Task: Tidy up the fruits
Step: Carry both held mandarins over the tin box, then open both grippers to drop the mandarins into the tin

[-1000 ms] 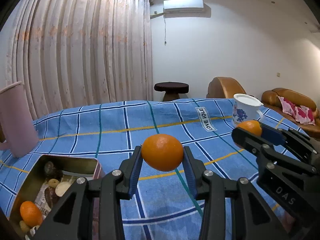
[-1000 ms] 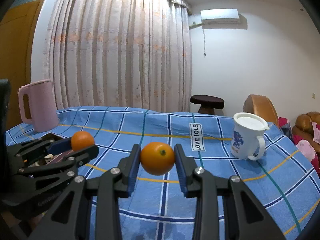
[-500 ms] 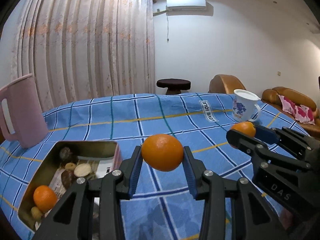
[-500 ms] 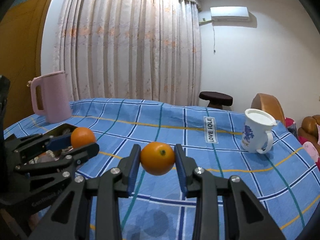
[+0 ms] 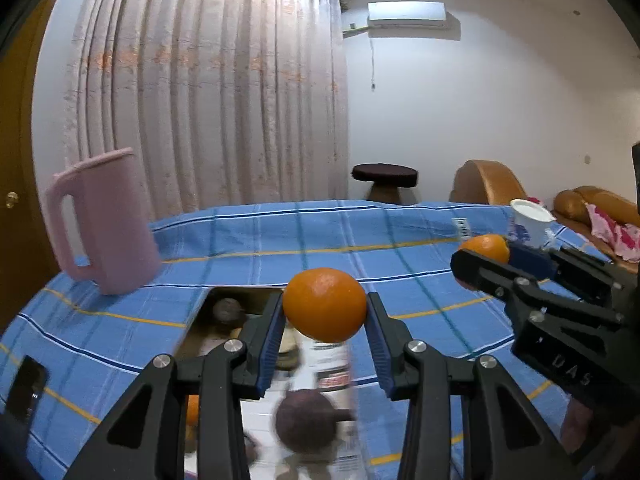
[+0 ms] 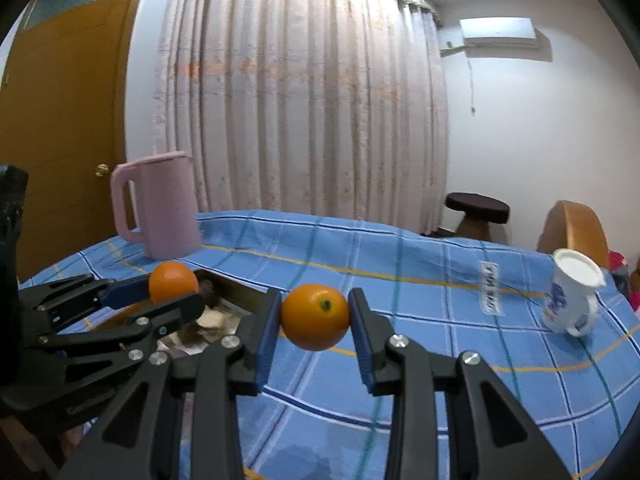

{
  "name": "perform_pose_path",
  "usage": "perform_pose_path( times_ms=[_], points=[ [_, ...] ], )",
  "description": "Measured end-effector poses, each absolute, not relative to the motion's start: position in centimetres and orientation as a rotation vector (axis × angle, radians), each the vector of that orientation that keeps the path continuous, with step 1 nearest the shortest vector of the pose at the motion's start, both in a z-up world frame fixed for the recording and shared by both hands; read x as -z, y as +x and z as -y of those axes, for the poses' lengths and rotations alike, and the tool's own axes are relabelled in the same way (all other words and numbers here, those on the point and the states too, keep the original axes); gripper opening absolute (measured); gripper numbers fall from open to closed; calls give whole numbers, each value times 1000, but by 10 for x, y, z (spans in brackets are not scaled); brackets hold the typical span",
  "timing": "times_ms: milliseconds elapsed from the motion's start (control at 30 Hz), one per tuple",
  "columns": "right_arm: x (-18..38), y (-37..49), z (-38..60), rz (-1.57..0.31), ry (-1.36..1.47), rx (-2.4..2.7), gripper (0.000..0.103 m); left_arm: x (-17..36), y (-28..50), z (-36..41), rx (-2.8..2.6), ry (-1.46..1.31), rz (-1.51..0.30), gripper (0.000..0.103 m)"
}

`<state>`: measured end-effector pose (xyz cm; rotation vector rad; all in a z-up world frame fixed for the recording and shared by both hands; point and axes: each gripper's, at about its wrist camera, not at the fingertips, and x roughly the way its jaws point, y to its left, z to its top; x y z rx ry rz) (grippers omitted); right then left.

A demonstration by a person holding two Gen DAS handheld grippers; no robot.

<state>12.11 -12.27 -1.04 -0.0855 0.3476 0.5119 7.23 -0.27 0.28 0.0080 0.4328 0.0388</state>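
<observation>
- Left claw [image 5: 325, 320] clamped on an orange [image 5: 324, 304], blue pads pressing both sides, fruit held in the air over the open tin [image 5: 200, 320].
- Right claw [image 6: 315, 324] clamped on a second orange [image 6: 315, 317], green stem spot facing the camera, held above the blue checked cloth [image 6: 440, 320] just right of the tin.
- Inside the tin: dark round pieces, pale round pieces, one more orange fruit [image 5: 193, 410] half hidden behind the left claw's frame; contents blurred, kinds hard to tell.
- Both claws side by side, near each other, not touching.
- Pink jug [image 5: 104, 224] upright on the surface beyond the tin, handle turned left.
- White mug with blue print [image 6: 572, 300] standing well apart at the right edge of the cloth.
- Behind: curtains [image 6: 300, 100], a dark round stool [image 6: 478, 208], a brown sofa [image 5: 600, 204].
</observation>
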Motion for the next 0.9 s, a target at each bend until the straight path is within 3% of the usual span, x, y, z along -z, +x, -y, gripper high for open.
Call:
perform_pose_path(
  times_ms=[333, 900],
  points=[
    [3, 130, 58, -361, -117, -636, 37, 10, 72, -56, -153, -35, -493, 42],
    [63, 153, 0, -603, -184, -714, 38, 45, 75, -88, -171, -74, -609, 42]
  ],
)
